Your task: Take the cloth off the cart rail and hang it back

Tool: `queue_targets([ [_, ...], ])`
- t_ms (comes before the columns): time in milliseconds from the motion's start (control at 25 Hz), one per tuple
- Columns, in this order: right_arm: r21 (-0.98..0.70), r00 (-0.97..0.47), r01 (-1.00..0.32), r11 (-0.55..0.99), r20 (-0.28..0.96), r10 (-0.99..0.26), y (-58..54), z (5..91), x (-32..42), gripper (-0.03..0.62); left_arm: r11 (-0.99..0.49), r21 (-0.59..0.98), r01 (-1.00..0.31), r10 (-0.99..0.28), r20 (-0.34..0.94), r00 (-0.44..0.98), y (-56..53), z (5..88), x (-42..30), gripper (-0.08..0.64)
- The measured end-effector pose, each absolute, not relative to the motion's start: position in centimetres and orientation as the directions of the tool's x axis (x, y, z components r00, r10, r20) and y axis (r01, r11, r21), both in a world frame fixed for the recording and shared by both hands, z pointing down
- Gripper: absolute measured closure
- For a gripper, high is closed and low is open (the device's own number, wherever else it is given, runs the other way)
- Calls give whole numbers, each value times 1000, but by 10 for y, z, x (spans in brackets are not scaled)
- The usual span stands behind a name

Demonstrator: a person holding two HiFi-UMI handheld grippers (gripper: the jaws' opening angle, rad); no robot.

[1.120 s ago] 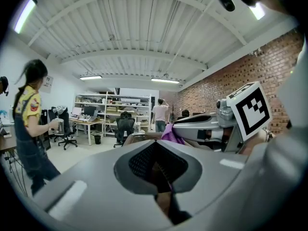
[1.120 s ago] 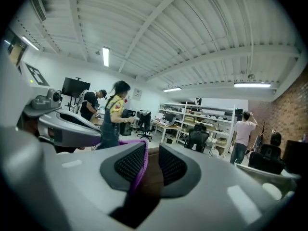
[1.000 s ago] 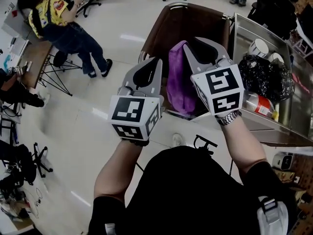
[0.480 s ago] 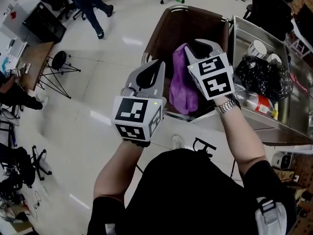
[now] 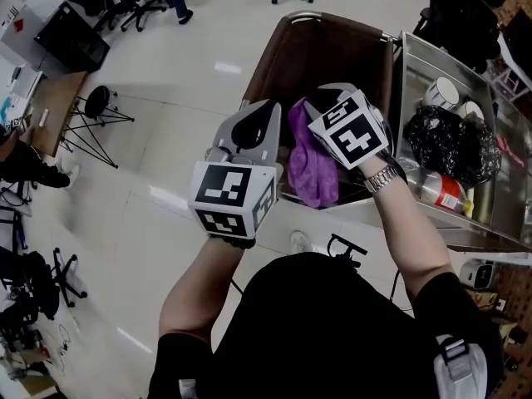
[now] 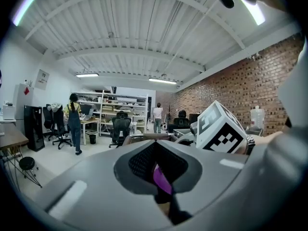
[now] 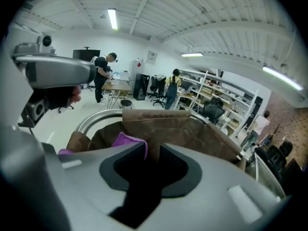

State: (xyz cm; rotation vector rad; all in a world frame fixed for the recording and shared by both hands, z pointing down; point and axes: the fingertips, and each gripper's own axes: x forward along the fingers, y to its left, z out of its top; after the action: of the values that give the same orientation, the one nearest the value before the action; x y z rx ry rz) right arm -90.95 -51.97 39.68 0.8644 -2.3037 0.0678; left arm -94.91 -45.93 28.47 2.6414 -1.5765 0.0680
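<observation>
I find the room brightly and evenly lit from above by long white ceiling strip lamps [image 7: 112,19]; one lamp at the top of the left gripper view burns out to plain white. In the head view the glossy pale floor [image 5: 150,248] returns soft white glare patches, and shadows under the furniture are short and faint. Both gripper views bow strongly: the ceiling ribs curve and the corners fall to black. Their near foreground is dim and out of focus, while the far room stays fairly sharp.
</observation>
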Motion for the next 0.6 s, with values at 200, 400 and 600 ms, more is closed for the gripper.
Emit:
queue_targets([
  [200,119,-591,-528,841,659,-464,-517,409,-915,485,-483,44,-875,-871,78,485,-482,283,-941,563],
  [400,114,-620,-575,810,586,-522,-526,383,-912,488,-489,55,-870,-866,84,492,-495,287,-941,563],
  [600,153,-632,-650,745,435,-641,-497,321,-916,537,-504,53,-862,-860,65,507,-462,276,-950,563],
])
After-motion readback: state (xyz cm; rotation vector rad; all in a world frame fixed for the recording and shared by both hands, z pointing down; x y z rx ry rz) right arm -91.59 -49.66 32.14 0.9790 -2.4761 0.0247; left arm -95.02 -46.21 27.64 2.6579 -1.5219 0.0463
